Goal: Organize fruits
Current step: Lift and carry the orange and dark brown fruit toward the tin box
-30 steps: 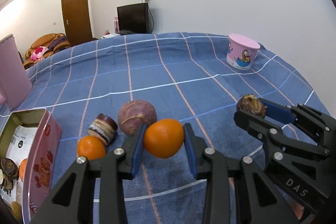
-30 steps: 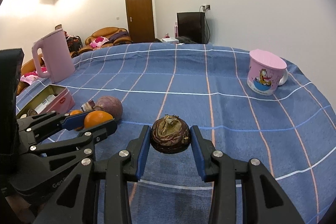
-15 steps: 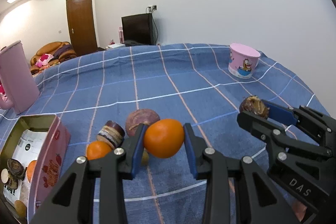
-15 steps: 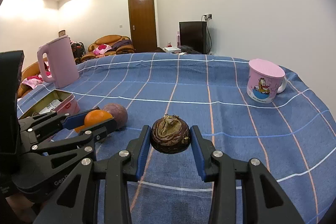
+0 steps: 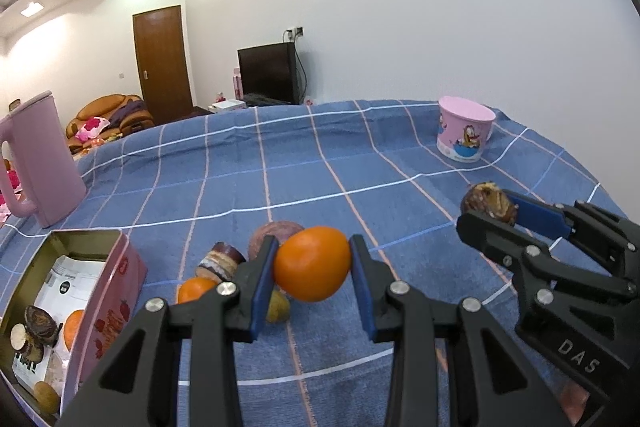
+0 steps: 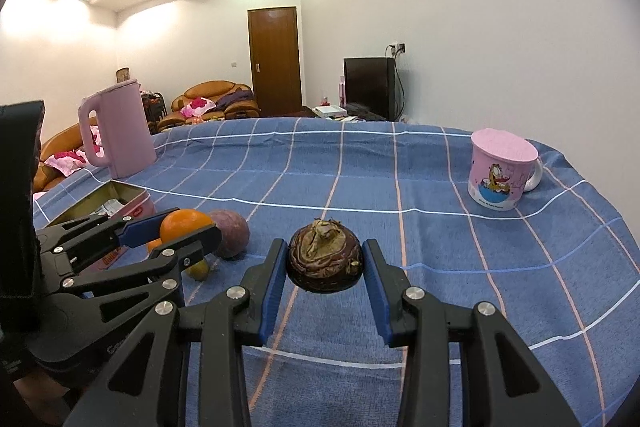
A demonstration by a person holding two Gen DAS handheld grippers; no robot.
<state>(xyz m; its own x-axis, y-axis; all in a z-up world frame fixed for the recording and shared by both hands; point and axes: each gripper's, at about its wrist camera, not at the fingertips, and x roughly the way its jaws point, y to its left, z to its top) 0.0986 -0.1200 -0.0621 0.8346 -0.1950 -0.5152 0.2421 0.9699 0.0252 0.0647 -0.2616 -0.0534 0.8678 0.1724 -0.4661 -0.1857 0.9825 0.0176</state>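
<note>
My left gripper point(image 5: 312, 269) is shut on an orange point(image 5: 313, 262) and holds it above the blue checked cloth. My right gripper point(image 6: 325, 263) is shut on a dark brown mangosteen point(image 6: 325, 261), also lifted; it shows at the right of the left wrist view point(image 5: 487, 202). On the cloth below lie a purple round fruit point(image 5: 276, 231), a cut brown-and-white fruit point(image 5: 219, 261), a small orange point(image 5: 196, 289) and a yellowish fruit point(image 5: 278, 307). An open pink tin point(image 5: 100, 283) at the left holds several fruits.
A pink kettle point(image 5: 38, 163) stands at the far left. A pink cartoon mug point(image 6: 500, 171) with a lid stands at the far right of the table point(image 6: 360, 167). The table's right edge runs behind the mug.
Both grippers have risen with their fruits; the table and the fruits on it sit lower in both views. The grips have not changed.
</note>
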